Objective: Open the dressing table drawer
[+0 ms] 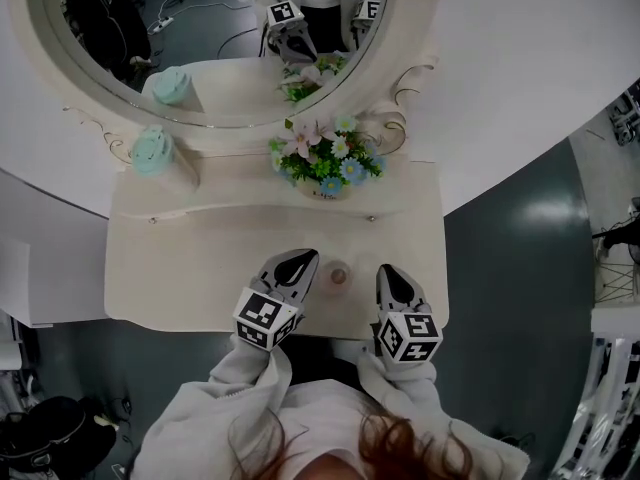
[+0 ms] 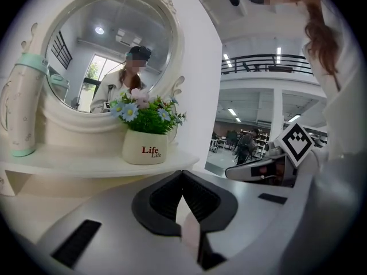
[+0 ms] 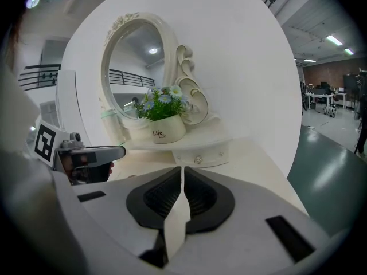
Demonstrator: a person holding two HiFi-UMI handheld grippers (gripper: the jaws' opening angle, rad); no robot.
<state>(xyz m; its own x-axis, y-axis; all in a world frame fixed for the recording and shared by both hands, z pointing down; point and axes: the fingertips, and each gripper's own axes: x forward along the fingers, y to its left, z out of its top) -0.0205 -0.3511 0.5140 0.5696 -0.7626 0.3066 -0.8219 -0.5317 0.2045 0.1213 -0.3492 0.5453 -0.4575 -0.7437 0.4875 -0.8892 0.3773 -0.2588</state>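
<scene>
Pot (image 2: 144,148) holds flowers (image 2: 143,110) (blue, pink); drawer (image 3: 200,156) seemingly shut; tumbler (image 2: 26,105) lidded.

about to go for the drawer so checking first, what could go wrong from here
Both the left gripper and right gripper are shut; neither can take the small drawer knob until its jaws open.
The flower pot stands on the shelf just above that knob; a high approach might knock it.
The mint bottle stands upright on the same shelf; a jerky pull might topple it.
</scene>
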